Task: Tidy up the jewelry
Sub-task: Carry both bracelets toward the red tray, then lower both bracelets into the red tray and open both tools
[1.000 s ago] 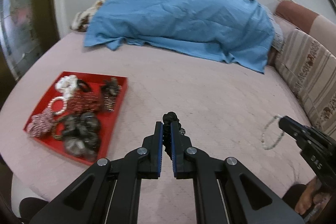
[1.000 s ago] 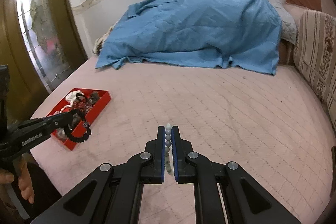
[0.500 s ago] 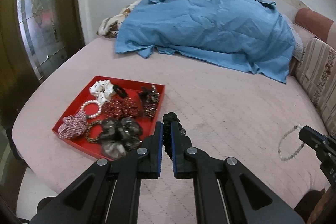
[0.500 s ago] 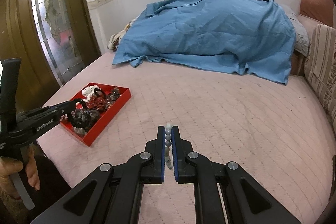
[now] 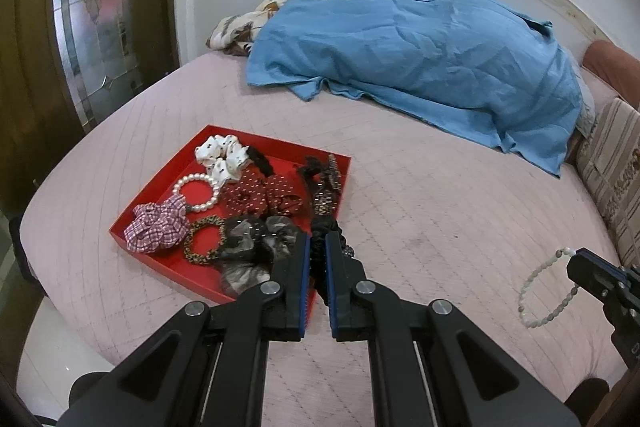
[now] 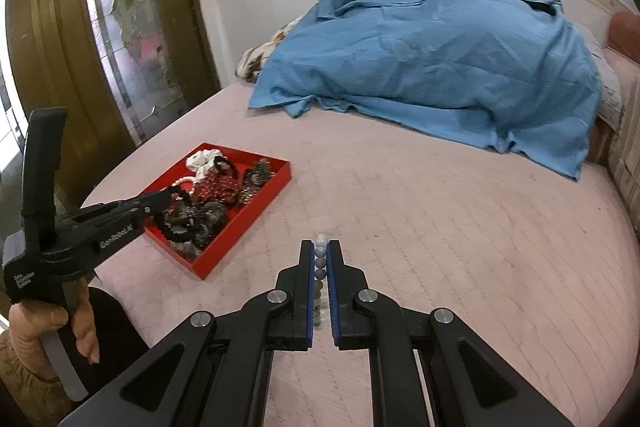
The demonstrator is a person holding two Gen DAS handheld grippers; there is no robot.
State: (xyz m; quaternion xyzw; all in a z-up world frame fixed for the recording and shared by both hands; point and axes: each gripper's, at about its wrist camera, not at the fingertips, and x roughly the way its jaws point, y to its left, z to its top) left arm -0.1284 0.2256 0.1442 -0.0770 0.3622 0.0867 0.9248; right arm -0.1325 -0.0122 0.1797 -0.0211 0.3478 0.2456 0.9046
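A red tray [image 5: 172, 167] on the pink bed holds several scrunchies and bracelets; it also shows in the right wrist view [image 6: 256, 219]. My left gripper [image 5: 317, 239] is shut on a black beaded bracelet [image 5: 320, 251] and holds it over the tray's near right corner. In the right wrist view the left gripper [image 6: 156, 205] hangs the bracelet [image 6: 176, 231] above the tray's contents. My right gripper [image 6: 320, 247] is shut on a pale grey-green bead bracelet [image 6: 320, 267], held above the bed to the right of the tray. That bracelet dangles in the left wrist view [image 5: 540, 291].
A blue sheet [image 5: 420, 55] covers a heap at the back of the bed [image 5: 440, 211]. A striped cushion [image 5: 612, 163] lies at the right edge. A wooden door with glass [image 6: 120, 27] stands at the left. The bed's near left edge drops off beside the tray.
Both grippers moved left toward the tray, each still holding its bracelet. The left gripper now hangs the black bracelet over the tray.
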